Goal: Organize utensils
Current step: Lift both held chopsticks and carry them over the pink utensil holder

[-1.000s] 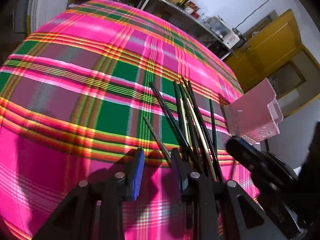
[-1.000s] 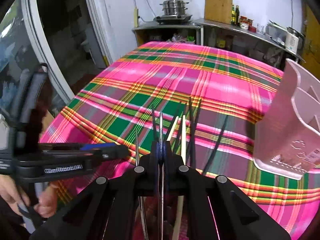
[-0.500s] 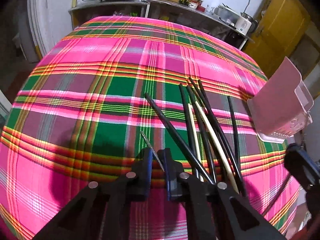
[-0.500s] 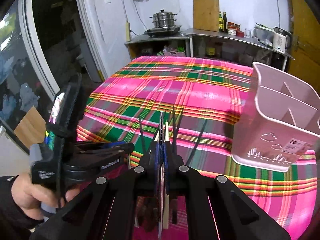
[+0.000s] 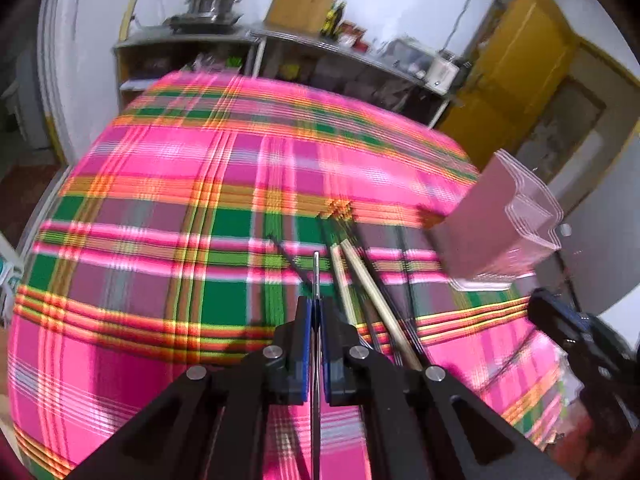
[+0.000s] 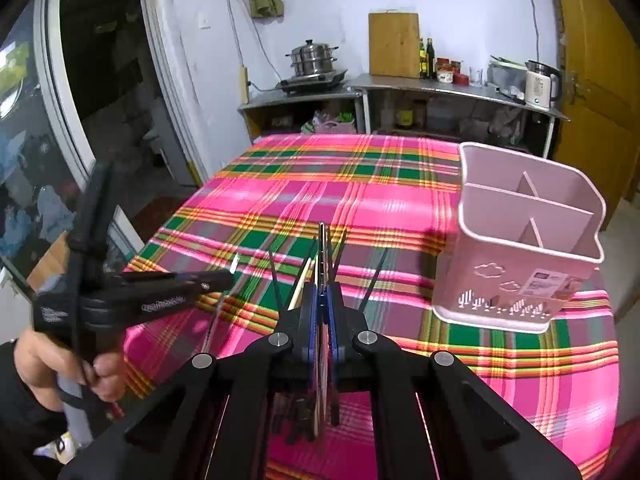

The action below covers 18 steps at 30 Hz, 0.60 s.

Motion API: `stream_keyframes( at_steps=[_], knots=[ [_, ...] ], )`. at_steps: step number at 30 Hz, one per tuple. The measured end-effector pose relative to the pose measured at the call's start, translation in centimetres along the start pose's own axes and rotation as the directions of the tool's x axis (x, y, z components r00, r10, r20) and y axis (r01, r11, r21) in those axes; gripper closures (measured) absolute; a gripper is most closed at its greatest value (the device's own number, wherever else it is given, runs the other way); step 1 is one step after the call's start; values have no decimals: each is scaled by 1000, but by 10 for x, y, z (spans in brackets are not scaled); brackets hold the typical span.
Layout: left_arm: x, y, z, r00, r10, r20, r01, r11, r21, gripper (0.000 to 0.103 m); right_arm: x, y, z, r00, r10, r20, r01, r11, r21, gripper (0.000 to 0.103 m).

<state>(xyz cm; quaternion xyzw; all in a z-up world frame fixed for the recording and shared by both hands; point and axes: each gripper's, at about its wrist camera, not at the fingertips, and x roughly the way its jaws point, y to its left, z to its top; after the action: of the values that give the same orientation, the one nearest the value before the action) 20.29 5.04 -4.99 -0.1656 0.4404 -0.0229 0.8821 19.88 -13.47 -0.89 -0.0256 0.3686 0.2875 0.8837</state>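
Left claw (image 5: 315,312) clamps thin metal chopstick (image 5: 316,276) | pink three-compartment holder (image 6: 520,240) upright

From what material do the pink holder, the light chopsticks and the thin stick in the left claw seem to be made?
Pink holder: probably plastic, smooth and matte, with moulded cloud shapes.
Light chopsticks: likely bamboo or wood, pale tan and dull.
Thin stick in the left claw: perhaps metal, since it looks silvery and glints.

Nothing is reading clearly — white lettering is showing on the left gripper (image 6: 216,280) at nine o'clock, too blurred to make out.
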Motion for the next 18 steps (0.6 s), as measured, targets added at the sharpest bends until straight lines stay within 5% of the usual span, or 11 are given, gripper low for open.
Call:
stream_keyframes(
  at_steps=[9,18],
  knots=[
    [-65,-29,20,991,-96,97,88,992,88,99,-32,-6,11,998,-22,66,21,1000,22,98],
    [-87,-66,40,975,-188,115,170,974,150,100,-62,-19,22,992,-54,117,49,998,48,98]
  ],
)
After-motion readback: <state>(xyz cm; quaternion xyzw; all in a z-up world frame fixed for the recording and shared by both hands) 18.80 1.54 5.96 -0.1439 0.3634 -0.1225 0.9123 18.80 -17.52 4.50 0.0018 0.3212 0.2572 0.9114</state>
